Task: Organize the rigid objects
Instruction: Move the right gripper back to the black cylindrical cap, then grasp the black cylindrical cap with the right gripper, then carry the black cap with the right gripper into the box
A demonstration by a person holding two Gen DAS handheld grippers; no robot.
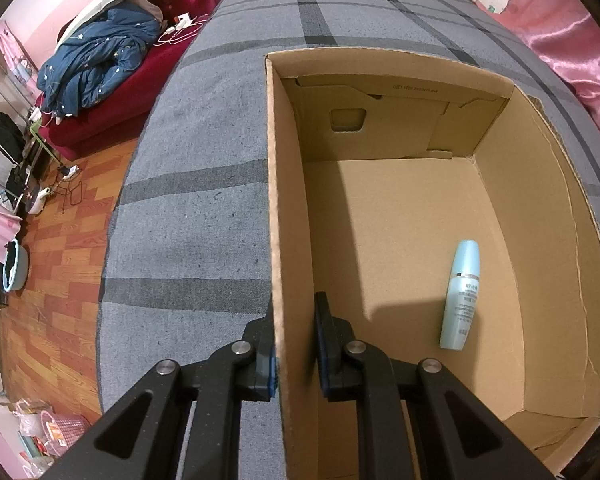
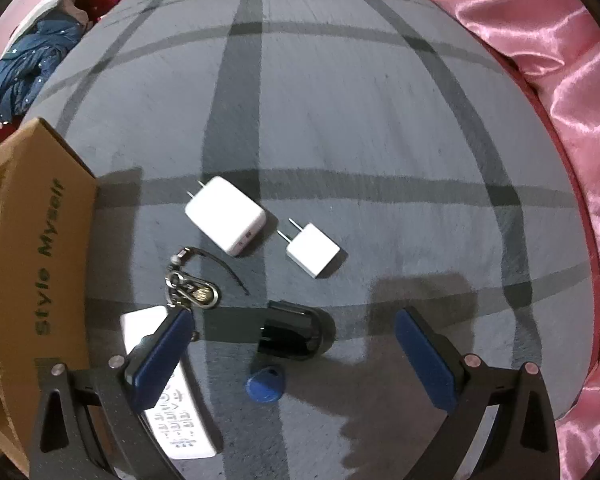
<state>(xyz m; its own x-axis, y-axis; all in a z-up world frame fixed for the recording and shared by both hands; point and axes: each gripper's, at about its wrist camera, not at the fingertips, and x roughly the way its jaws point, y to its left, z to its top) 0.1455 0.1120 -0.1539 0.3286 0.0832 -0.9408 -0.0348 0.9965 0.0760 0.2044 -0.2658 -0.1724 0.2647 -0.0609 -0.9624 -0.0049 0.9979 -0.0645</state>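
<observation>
Left gripper [image 1: 296, 344]: fingers straddle the left wall of the cardboard box [image 1: 278, 240], one outside, one inside, clamped on it. A pale blue bottle [image 1: 462, 296] lies on the box floor, near the right wall. Right gripper [image 2: 296, 354]: fingers spread wide, holding nothing, above a black plug [image 2: 294, 334] and blue tag [image 2: 266, 386] on the grey checked bed [image 2: 380, 120]. Two white chargers [image 2: 226, 214] and a keyring [image 2: 194, 288] lie beyond.

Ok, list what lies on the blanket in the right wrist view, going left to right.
cardboard box → key ring → large white charger → black charger → small white charger → pink satin cloth
</observation>
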